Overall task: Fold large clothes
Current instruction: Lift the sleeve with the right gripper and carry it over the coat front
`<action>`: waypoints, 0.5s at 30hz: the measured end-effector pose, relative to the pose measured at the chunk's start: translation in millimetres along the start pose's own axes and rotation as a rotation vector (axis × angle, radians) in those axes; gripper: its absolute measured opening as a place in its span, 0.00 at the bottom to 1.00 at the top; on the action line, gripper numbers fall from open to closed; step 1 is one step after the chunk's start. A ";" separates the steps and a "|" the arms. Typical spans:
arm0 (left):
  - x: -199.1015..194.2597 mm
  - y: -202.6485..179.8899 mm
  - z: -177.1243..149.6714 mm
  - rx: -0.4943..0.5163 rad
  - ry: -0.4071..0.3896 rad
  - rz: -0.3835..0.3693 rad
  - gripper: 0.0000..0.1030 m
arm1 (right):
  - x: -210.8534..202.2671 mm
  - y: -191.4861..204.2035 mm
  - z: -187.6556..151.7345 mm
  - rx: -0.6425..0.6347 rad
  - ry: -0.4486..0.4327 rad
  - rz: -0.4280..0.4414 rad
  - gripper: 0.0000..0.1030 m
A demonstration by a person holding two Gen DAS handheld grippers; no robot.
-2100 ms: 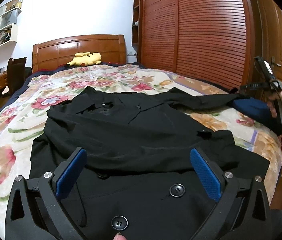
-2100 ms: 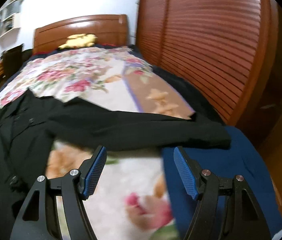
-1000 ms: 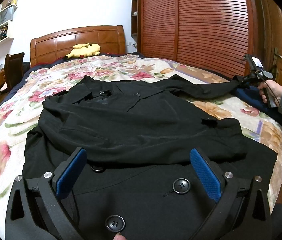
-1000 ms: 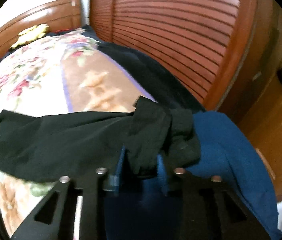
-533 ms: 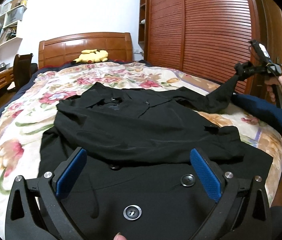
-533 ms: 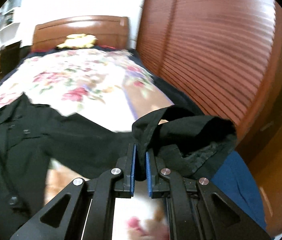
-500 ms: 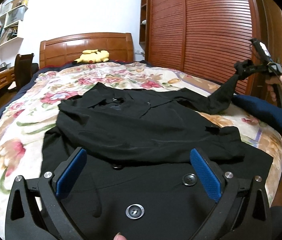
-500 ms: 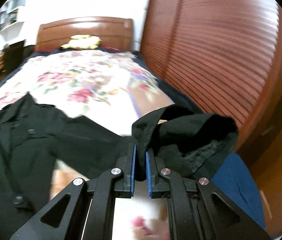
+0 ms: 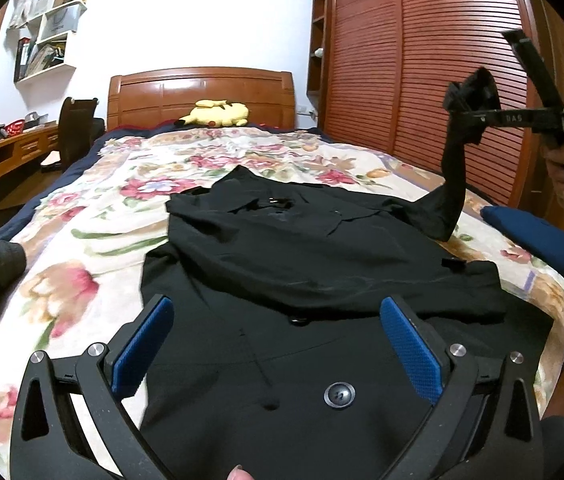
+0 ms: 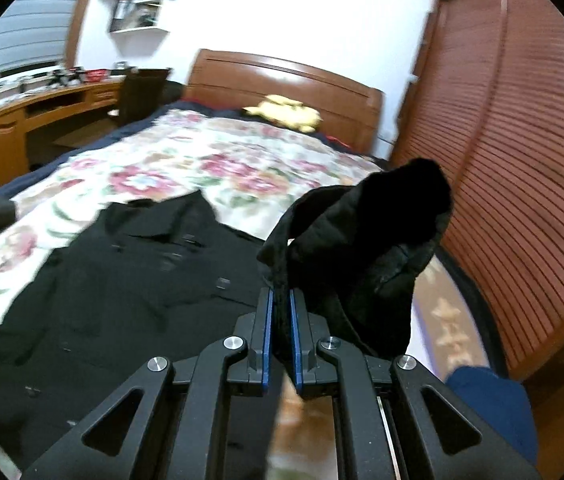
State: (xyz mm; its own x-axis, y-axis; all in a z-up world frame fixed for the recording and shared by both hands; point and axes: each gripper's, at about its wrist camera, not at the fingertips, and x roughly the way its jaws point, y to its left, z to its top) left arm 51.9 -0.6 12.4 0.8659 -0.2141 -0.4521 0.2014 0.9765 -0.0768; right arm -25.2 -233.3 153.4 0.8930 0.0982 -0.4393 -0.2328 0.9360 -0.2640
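At upper right of the left view, my right gripper [image 9: 458,106] is clamped on the sleeve [image 10: 362,240], lifted to fold across the coat [image 9: 322,272] on the bed [image 9: 94,216]; my left gripper [image 9: 278,348] hovers spread apart.

A bed fills the room, covered by a cream bedspread [image 9: 94,216] printed with red and pink flowers. At its far end stands a wooden headboard [image 9: 202,94], and a yellow plush toy [image 9: 218,113] lies just in front of it. A folded dark blue cloth [image 9: 538,236] rests near the bed's right edge. Along the right side runs a reddish wooden wardrobe [image 9: 422,60] with slatted doors. On the left, white wall shelves [image 9: 48,46] hold what look like books and papers, too small to tell apart. Below them a wooden desk [image 10: 22,120] runs along the wall, with a dark chair [image 9: 78,128] beside it.
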 end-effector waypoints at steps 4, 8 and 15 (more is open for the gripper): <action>-5.5 12.3 -0.9 -0.015 -0.005 0.014 1.00 | -17.5 25.3 -4.1 -0.044 -0.027 0.056 0.08; -8.9 23.5 -2.1 -0.027 -0.007 0.026 1.00 | -26.2 33.3 -4.0 -0.072 -0.056 0.096 0.07; -11.6 33.6 -2.8 -0.038 -0.013 0.042 1.00 | -41.8 34.3 9.9 -0.090 -0.125 0.163 0.07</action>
State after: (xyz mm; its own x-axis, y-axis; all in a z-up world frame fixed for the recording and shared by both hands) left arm 47.3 34.8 12.6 0.8793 -0.1728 -0.4438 0.1475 0.9848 -0.0913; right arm -66.6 -201.9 171.2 0.8802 0.2921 -0.3741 -0.4065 0.8709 -0.2763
